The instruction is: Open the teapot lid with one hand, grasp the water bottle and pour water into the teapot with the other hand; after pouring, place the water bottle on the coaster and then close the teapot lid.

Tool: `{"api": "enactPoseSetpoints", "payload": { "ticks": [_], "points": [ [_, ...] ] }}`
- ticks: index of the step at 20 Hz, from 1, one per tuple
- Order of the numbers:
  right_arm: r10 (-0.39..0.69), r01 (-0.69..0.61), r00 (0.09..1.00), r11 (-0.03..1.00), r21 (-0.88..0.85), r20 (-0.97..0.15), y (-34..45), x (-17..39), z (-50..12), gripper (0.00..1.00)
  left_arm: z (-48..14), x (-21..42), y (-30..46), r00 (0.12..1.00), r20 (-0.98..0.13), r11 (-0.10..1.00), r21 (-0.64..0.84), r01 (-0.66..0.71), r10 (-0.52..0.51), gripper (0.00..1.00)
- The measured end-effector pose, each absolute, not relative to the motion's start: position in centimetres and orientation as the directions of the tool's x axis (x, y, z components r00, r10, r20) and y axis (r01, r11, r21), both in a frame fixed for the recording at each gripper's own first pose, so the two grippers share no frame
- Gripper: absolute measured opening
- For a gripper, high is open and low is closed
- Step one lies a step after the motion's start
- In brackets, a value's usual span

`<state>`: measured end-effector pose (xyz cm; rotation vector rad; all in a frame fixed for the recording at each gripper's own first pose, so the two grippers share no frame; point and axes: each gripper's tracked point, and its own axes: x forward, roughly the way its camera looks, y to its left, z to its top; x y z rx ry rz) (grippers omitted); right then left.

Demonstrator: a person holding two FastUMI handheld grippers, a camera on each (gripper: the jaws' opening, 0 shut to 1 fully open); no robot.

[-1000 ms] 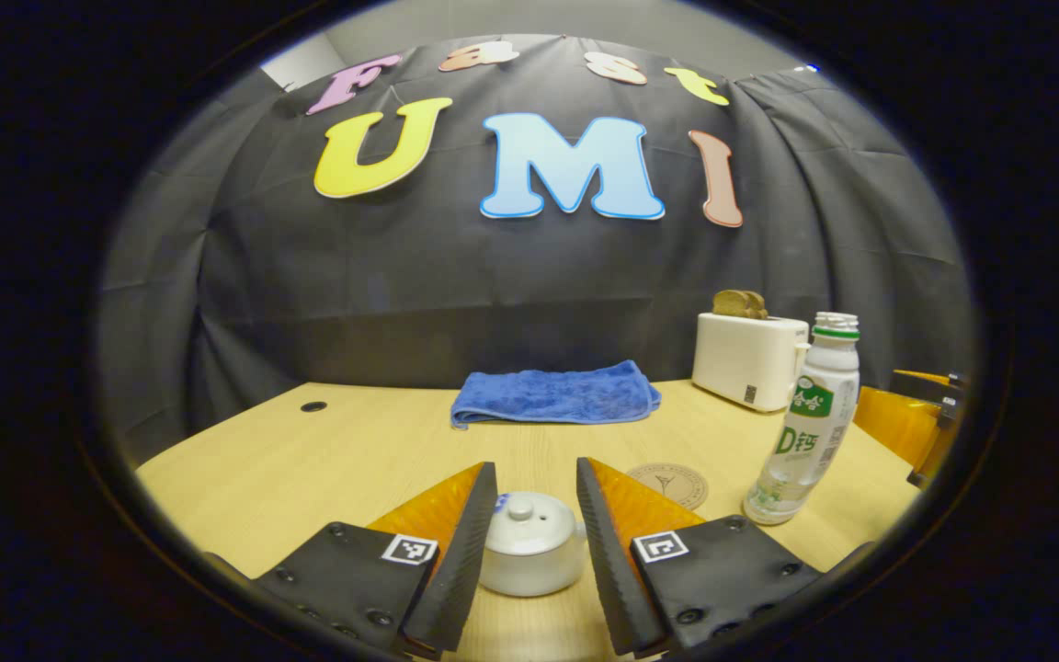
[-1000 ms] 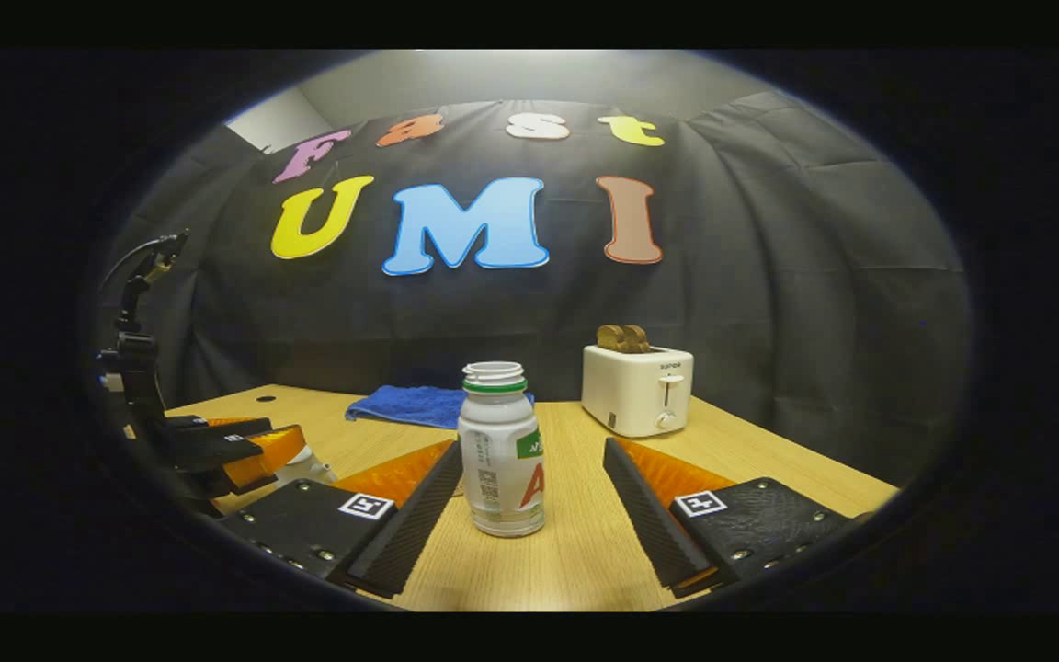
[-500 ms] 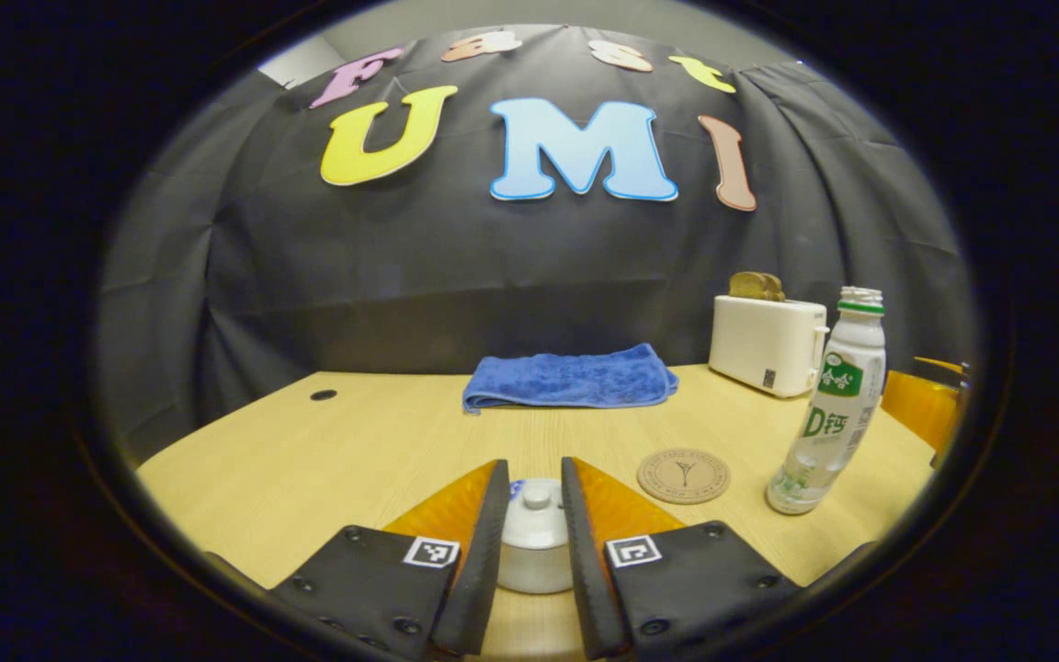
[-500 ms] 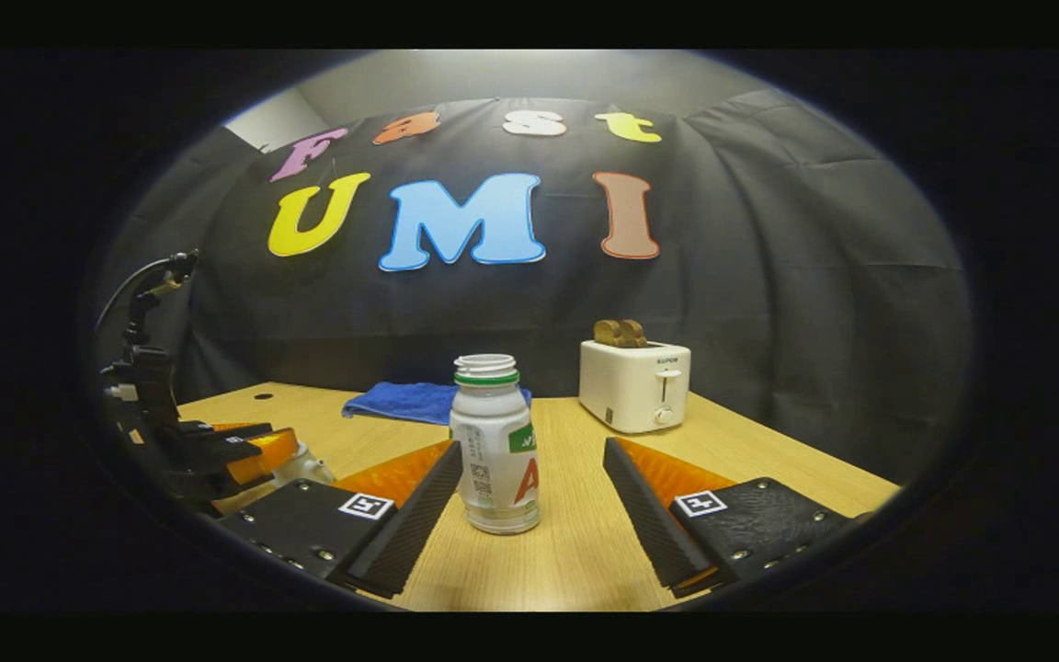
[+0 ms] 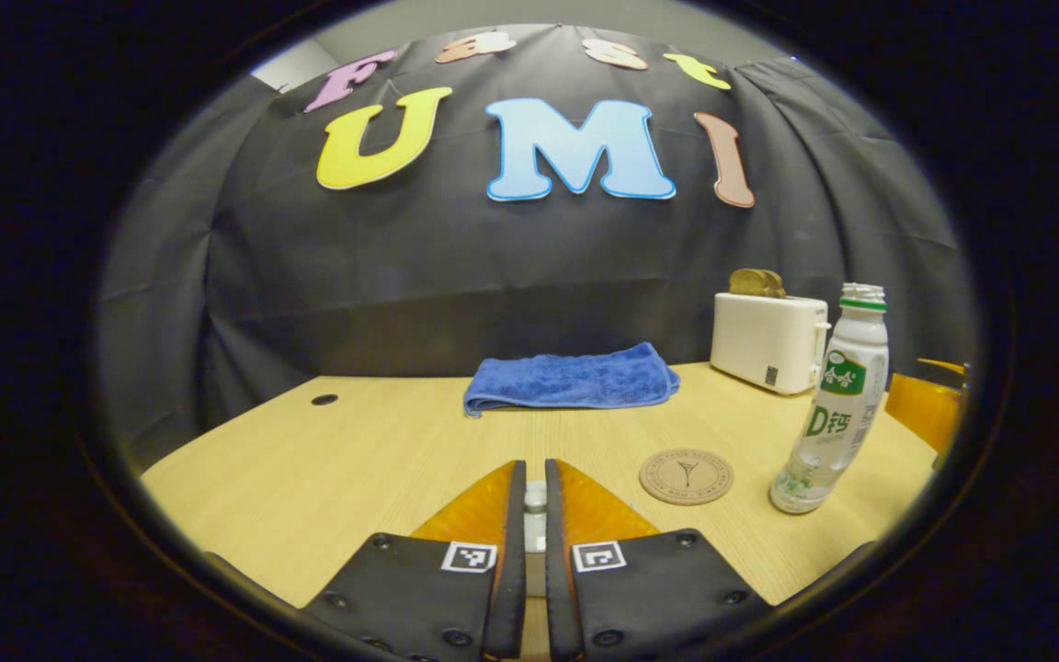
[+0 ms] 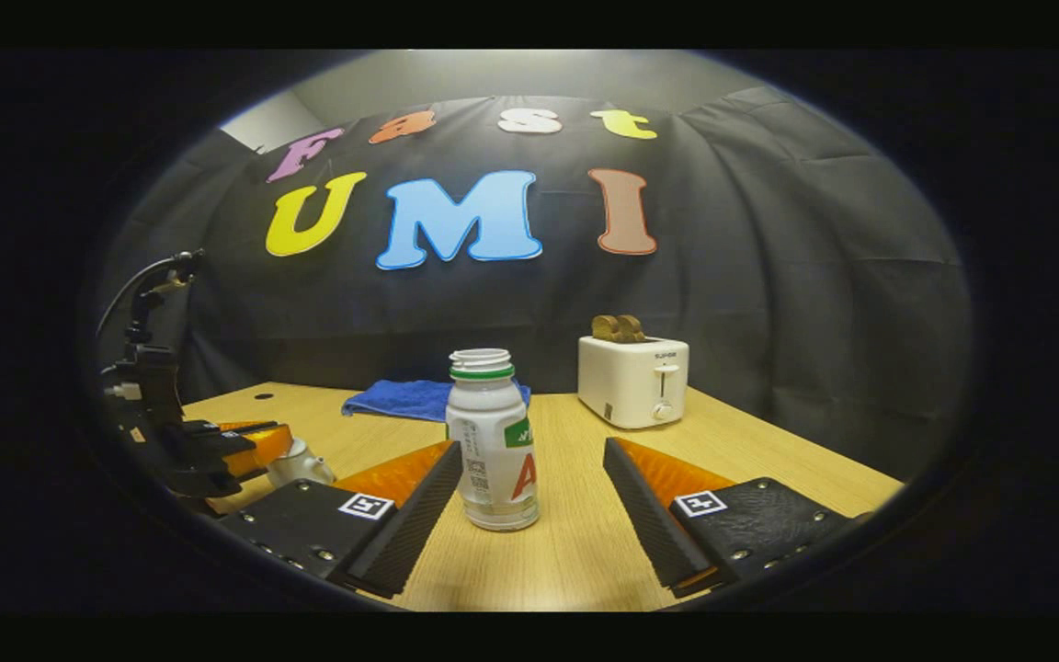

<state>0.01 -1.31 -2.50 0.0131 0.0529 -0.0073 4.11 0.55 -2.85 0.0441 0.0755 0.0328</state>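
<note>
My left gripper is shut on the knob of the white teapot lid; its fingers hide nearly all of the pot. In the right gripper view the same gripper sits over the small white teapot at the far left. The uncapped water bottle with a green label stands upright on the table between the spread fingers of my open right gripper, closer to the left finger, and neither touches it. The bottle stands just right of the round cork coaster.
A folded blue towel lies at the back of the wooden table. A white toaster with bread in it stands at the back right, also seen behind the bottle as the toaster.
My left gripper's fingers closed from wide apart around the teapot to a narrow gap pinching the lid knob. The right gripper stayed open and barely moved.
</note>
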Motion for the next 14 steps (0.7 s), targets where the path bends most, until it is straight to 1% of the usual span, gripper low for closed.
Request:
{"api": "enactPoseSetpoints", "payload": {
  "ticks": [1,3,4,5,6,7,9,11,12,14],
  "points": [
    [-0.001,0.002,0.998,1.000,0.018,-0.057,-1.2,0.1,-2.7,0.95,-2.9,4.3,0.6,0.997,-0.069,0.998,0.046,-0.031,0.034,0.19],
    [0.020,-0.018,0.998,0.999,0.032,-0.065,-0.8,0.1,-3.0,0.95,-2.4,4.1,0.7,0.998,-0.058,0.999,0.028,-0.022,0.024,0.12],
    [0.028,-0.025,0.997,0.999,0.037,-0.072,-0.6,0.2,-3.2,0.95,-2.1,4.1,0.7,0.998,-0.053,1.000,0.014,-0.017,0.018,0.12],
    [0.033,-0.030,0.996,0.999,0.042,-0.078,-0.5,0.2,-3.4,0.95,-2.1,4.0,0.8,0.999,-0.052,1.000,0.001,-0.013,0.013,0.08],
    [0.039,-0.035,0.996,0.998,0.043,-0.082,-0.4,0.3,-3.6,0.95,-1.9,3.9,0.8,0.999,-0.052,1.000,-0.015,-0.007,0.006,0.15],
    [0.043,-0.039,0.995,0.998,0.043,-0.087,-0.3,0.4,-3.8,0.95,-1.7,3.8,0.7,0.999,-0.046,1.000,-0.031,0.003,-0.005,0.12],
    [0.047,-0.044,0.995,0.998,0.037,-0.092,-0.3,0.7,-3.9,0.95,-1.1,3.5,0.6,0.999,-0.034,0.999,-0.049,0.017,-0.018,0.12],
    [0.057,-0.054,0.993,0.998,0.032,-0.100,0.0,0.9,-4.1,0.95,-0.3,3.1,0.6,1.000,-0.021,0.999,-0.047,0.020,-0.021,0.12],
    [0.062,-0.060,0.993,0.998,0.030,-0.105,0.1,1.1,-4.2,0.95,0.2,2.8,0.7,1.000,-0.013,0.999,-0.047,0.022,-0.023,0.15],
    [0.069,-0.067,0.991,0.997,0.025,-0.112,0.3,1.6,-4.4,0.95,1.0,2.0,1.2,1.000,0.002,0.999,-0.044,0.022,-0.022,0.15]
  ]
}}
